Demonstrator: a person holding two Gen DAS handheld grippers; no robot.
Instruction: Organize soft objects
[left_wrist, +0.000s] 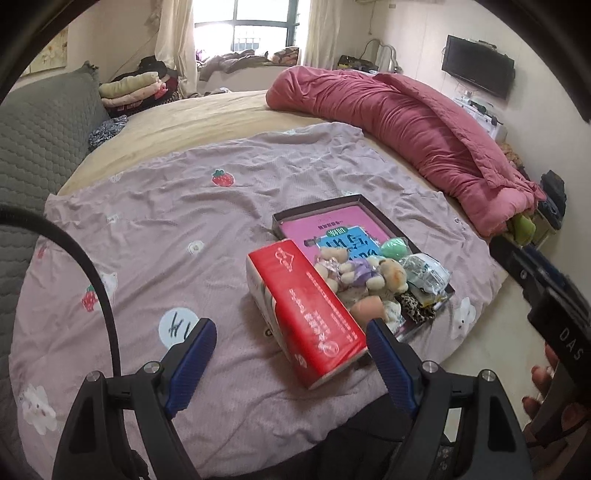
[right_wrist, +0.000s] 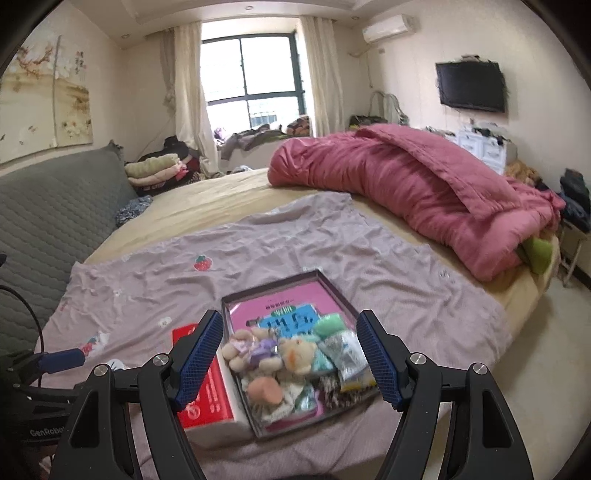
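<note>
Fingers of the left gripper (left_wrist: 291, 332) stand spread and hold nothing; the red tissue pack (left_wrist: 314, 314) lies between and just ahead of them, its long axis running away and slightly leftward, its near end close to the right-hand finger. Right of the pack, touching its side, sits the shallow tray (left_wrist: 332, 206), with the soft objects heaped at its near end: plush bears (right_wrist: 266, 350), a green sponge (right_wrist: 328, 325), a foil packet (right_wrist: 347, 354). Fingers of the right gripper (right_wrist: 291, 354) are likewise spread and empty, poised on either side of that heap, which lies directly ahead; judged the nearer hand for the toys. Open bedspread (left_wrist: 184, 206) extends leftward and beyond the tray. Rightward, the bed edge lies near the tray's corner, leaving little room there.
</note>
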